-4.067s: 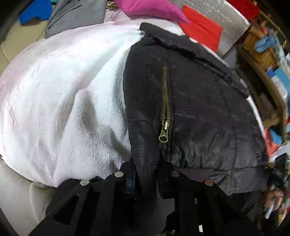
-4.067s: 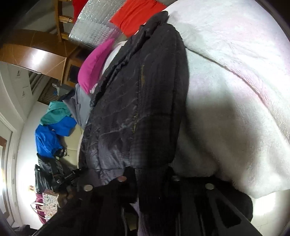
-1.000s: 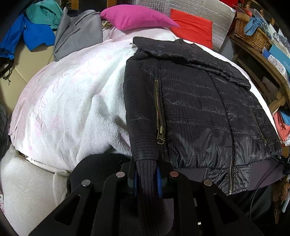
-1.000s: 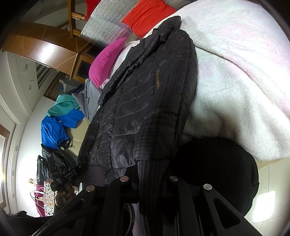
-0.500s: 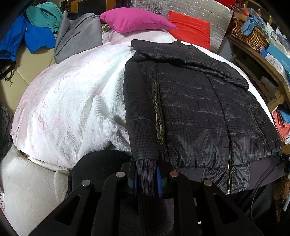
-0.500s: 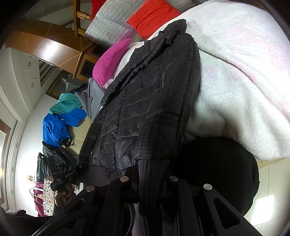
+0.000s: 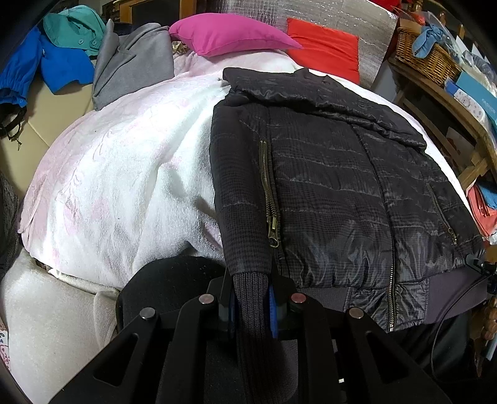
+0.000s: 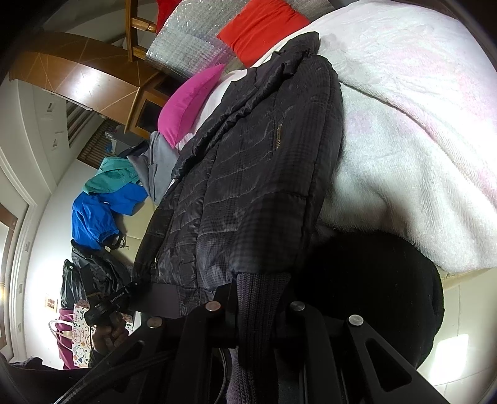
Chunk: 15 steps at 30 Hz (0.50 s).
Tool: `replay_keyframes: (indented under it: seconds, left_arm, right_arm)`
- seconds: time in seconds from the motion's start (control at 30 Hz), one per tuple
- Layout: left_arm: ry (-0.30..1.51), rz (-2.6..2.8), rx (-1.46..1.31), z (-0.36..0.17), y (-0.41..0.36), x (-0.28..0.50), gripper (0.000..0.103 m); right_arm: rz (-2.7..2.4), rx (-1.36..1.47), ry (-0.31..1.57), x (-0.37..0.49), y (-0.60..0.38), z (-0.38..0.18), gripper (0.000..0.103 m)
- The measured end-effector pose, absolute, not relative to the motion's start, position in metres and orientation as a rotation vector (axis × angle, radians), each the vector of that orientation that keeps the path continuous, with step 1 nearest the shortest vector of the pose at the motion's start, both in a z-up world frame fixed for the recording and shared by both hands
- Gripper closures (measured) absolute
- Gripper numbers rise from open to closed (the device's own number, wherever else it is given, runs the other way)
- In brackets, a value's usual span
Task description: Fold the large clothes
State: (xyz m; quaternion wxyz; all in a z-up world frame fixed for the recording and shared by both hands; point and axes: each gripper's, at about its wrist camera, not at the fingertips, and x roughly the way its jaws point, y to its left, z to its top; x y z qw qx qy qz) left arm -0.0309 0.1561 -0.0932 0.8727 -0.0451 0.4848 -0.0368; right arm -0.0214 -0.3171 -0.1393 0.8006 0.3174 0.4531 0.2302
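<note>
Both tongs (image 7: 251, 306) (image 8: 261, 306) clamped on jacket (image 7: 326, 186) cuffs

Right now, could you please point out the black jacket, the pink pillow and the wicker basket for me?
black jacket (image 7: 326, 192), left wrist view, on its quilted front panel.
pink pillow (image 7: 230, 35), left wrist view, on the middle of its top face.
wicker basket (image 7: 431, 60), left wrist view, on its woven side.

A bed covered by a white and pale pink blanket (image 7: 124, 174) fills the space ahead. At its far end lie a magenta pillow (image 7: 230, 39) and a red cushion (image 7: 323, 56) against silver quilted foil (image 7: 310, 15). A wicker basket (image 7: 425, 56) sits on wooden shelving to the right. Blue clothing (image 7: 46, 68) is piled to the left.
</note>
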Motion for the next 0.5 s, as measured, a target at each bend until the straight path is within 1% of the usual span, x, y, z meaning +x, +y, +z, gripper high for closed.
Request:
replay_keyframes:
  seconds: [0.5]
  left_arm:
    - [1.003, -0.088, -0.114, -0.0942, 0.1613, -0.0344, 0.086]
  right_arm:
    - [0.493, 0.653, 0.98, -0.021, -0.31, -0.1339, 0.09]
